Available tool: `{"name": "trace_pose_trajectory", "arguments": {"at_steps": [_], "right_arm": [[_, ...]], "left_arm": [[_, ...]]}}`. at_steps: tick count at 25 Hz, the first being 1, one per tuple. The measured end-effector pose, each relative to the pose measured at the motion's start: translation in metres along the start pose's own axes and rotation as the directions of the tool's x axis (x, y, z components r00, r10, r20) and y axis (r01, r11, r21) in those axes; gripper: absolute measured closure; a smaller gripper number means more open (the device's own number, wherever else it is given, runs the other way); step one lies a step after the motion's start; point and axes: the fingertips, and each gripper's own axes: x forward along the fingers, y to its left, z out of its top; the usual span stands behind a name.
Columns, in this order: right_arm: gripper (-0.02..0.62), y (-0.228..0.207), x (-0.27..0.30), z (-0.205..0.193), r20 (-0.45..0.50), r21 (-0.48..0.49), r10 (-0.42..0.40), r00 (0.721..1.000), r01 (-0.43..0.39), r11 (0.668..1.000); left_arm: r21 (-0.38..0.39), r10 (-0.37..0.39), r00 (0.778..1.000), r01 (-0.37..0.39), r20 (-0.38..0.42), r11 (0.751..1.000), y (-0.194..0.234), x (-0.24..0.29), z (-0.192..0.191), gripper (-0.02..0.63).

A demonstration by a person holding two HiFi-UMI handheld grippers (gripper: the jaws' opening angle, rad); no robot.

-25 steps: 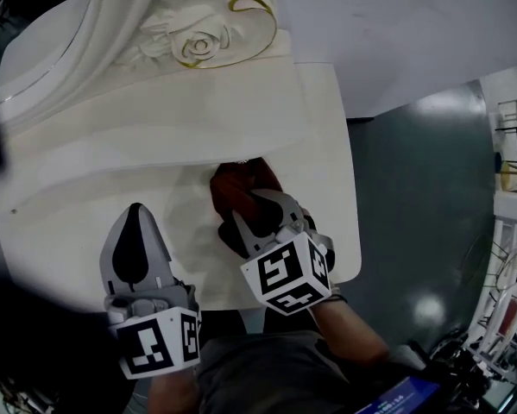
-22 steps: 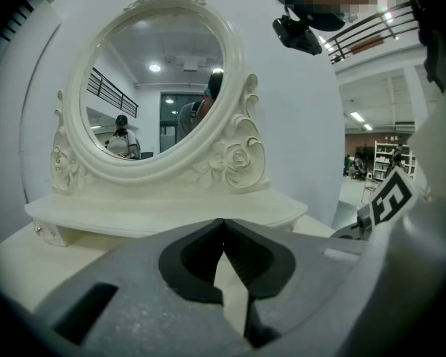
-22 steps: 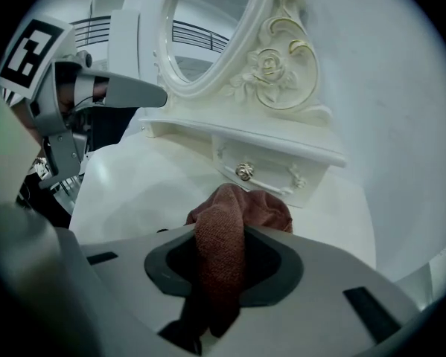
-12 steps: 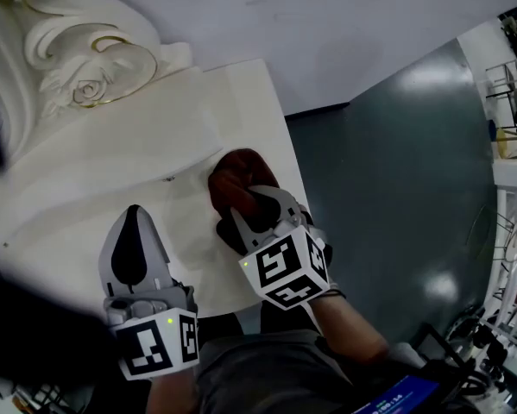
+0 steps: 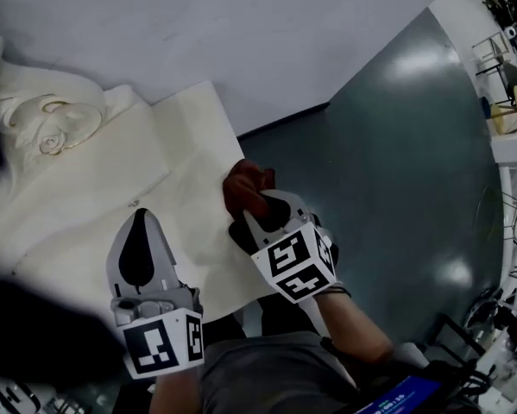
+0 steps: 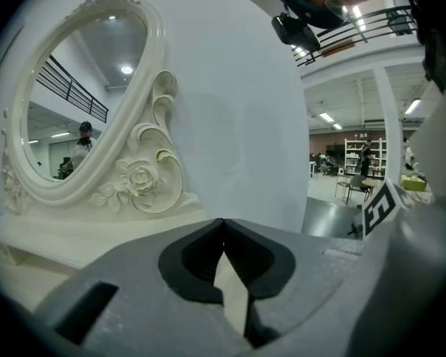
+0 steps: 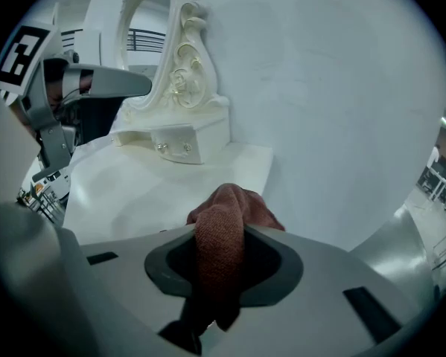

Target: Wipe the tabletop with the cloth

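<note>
As the head view lays it out from the left: item 1, ornate cream mirror frame (image 5: 42,119) with a carved rose, standing at the back of the surface (image 5: 167,166), a pale cream top set against a white wall. Item 2, left gripper (image 5: 138,222), held above the near part of the surface, well apart from the cloth; its fingers (image 6: 118,274) are closed tip to tip with nothing between them. Item 3, cloth (image 5: 243,186), reddish-brown, bunched into a wad, lying at the right edge of the surface near its front corner and seemingly pressed on it. Item 4, right gripper (image 5: 260,212), pointing steeply down, fingers (image 7: 327,288) clamped on a fold of the cloth, the wad bulging out ahead of the tips. Item 5, dark green floor (image 5: 396,162) beyond the edge. Item 6, white shelving (image 5: 508,141) at far right. Condition: wiping judged under way, the cloth now working by the right edge. No dust, streak or damp mark shows anywhere, so the wiped share cannot be read. The wide stretch under the left gripper and towards the small drawer unit (image 7: 179,141) at the mirror's foot probably remains.
</note>
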Motion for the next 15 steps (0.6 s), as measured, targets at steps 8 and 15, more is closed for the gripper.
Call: {"name": "trace_pose_trajectory", "arguments": {"at_steps": [8,15], "right_arm": [[0.492,-0.064,-0.064,-0.011,0.010,0.066,-0.132,0.991,0.131,0.989],[0.492,-0.083,-0.124,0.046,0.146,0.034,-0.202,0.968,0.199,0.979]], "left_arm": [[0.043,-0.032,0.995,0.028,0.096,0.999,-0.041,-0.012,0.058,0.592],[0.044,-0.016,0.979,0.007,0.204,0.999,-0.046,-0.036,0.105,0.592]]}}
